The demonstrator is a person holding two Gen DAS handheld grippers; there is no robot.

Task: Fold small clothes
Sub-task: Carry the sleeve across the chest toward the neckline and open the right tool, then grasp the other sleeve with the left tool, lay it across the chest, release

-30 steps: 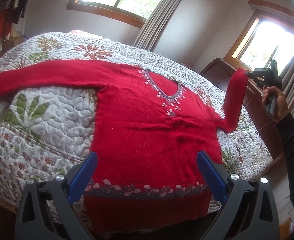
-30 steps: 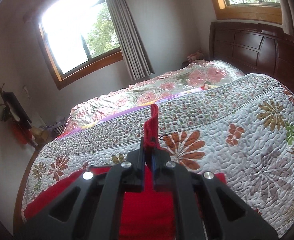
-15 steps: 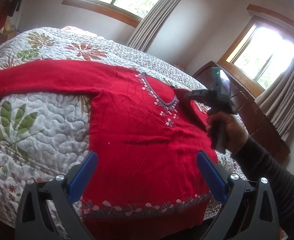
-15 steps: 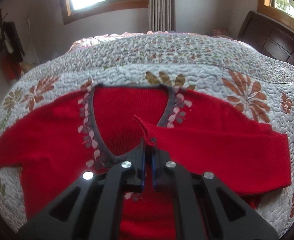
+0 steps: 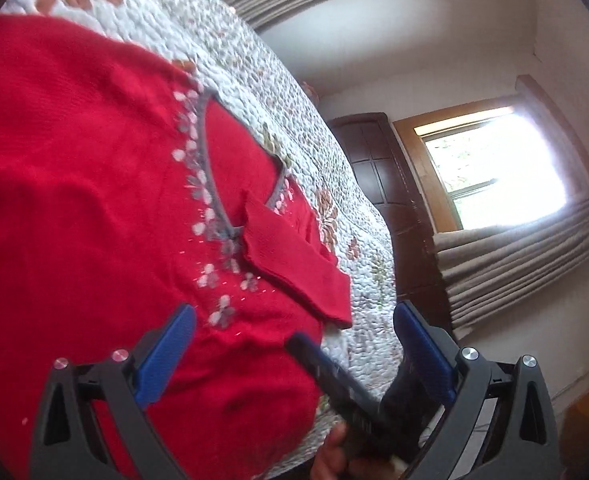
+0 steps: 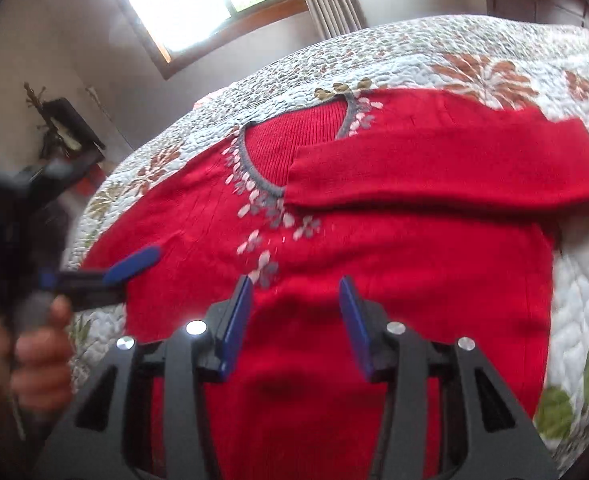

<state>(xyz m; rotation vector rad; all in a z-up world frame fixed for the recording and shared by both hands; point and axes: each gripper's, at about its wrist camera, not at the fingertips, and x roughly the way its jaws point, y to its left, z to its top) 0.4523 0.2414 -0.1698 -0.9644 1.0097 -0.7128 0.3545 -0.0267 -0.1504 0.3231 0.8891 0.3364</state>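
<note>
Right gripper (image 6: 294,320) parted, empty; ahead, red knit sweater (image 6: 334,260) sleeve (image 6: 434,168) lies across chest, first fold. Left gripper (image 5: 294,348) wide, empty.

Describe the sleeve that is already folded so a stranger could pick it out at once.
Start at the bed's floral quilt, where a red sweater lies flat, front up. Find its grey V-neck trim edged with pale petals. The folded sleeve is the red band lying across the chest, its cuff end resting at the neckline; it is the only part doubled over the body.

Home bedroom, quilted floral bed (image 6: 474,52), curtained window (image 5: 494,168), dark wood headboard (image 5: 378,168)
</note>
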